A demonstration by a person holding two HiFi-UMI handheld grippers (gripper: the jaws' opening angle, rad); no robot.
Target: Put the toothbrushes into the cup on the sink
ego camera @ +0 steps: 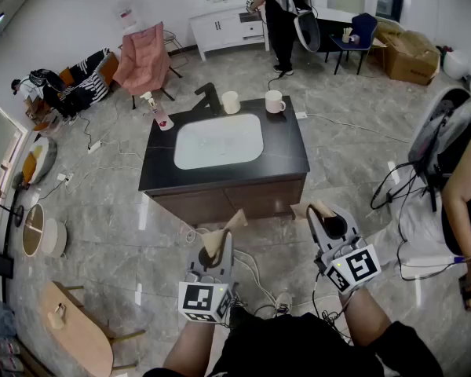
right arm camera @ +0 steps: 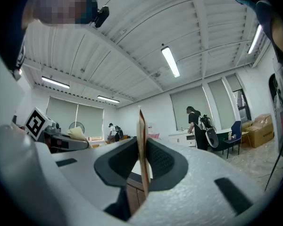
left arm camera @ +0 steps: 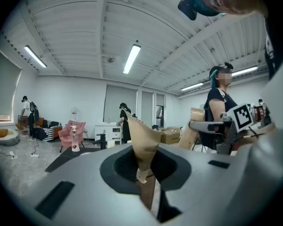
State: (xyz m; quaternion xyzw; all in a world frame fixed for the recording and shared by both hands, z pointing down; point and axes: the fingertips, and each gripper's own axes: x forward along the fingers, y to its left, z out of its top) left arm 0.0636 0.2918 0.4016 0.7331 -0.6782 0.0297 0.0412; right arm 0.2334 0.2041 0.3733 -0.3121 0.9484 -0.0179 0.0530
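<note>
Close by me, the left gripper [ego camera: 235, 218] and right gripper [ego camera: 314, 209] are both pinched narrow, with nothing I can make out between the jaws. Straight ahead, well apart from both, is the sink counter [ego camera: 290, 159]. Past its basin [ego camera: 220, 141] stand a cream cup [ego camera: 231, 102] and a mug [ego camera: 275, 100], the right gripper slightly nearer. Only the head view shows the cups, and I can't find a toothbrush in any view.

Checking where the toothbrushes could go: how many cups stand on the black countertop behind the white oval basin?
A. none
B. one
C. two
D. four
C: the head view shows two on the black countertop behind the basin, a cream cup just right of the black faucet and a white mug further right.
</note>
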